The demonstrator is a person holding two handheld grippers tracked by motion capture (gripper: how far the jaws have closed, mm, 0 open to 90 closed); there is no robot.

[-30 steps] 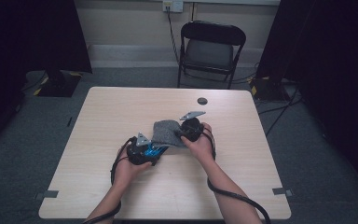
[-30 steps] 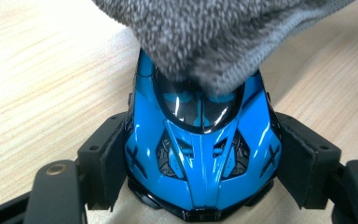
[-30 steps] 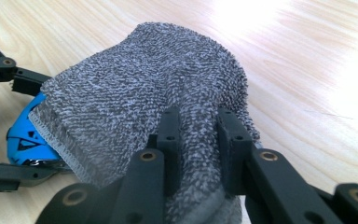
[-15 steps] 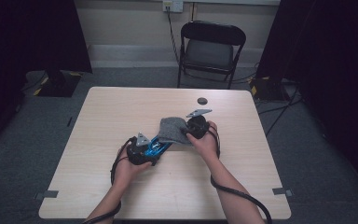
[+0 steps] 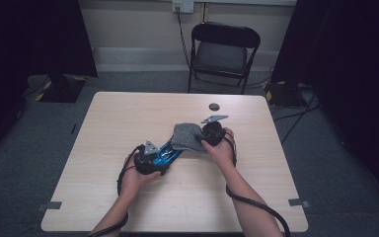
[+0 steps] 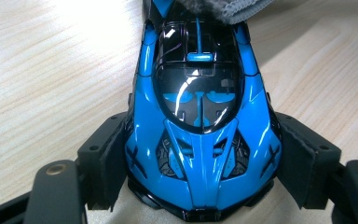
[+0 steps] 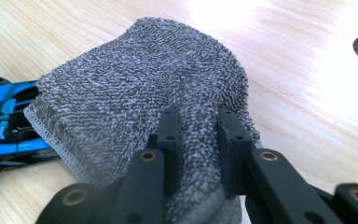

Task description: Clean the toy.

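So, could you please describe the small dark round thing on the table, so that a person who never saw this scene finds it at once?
Start from the light wooden table and look toward its far edge, the side nearest the black folding chair. There, beyond the grey cloth and the blue toy car, lies a small dark round disc. It alone lies flat by itself, with nothing touching it.

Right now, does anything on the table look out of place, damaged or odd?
Nothing stands out. The left gripper clamps the blue toy car, which looks intact, and the right gripper pinches the grey cloth draped over the car's far end. A small dark disc lies apart.
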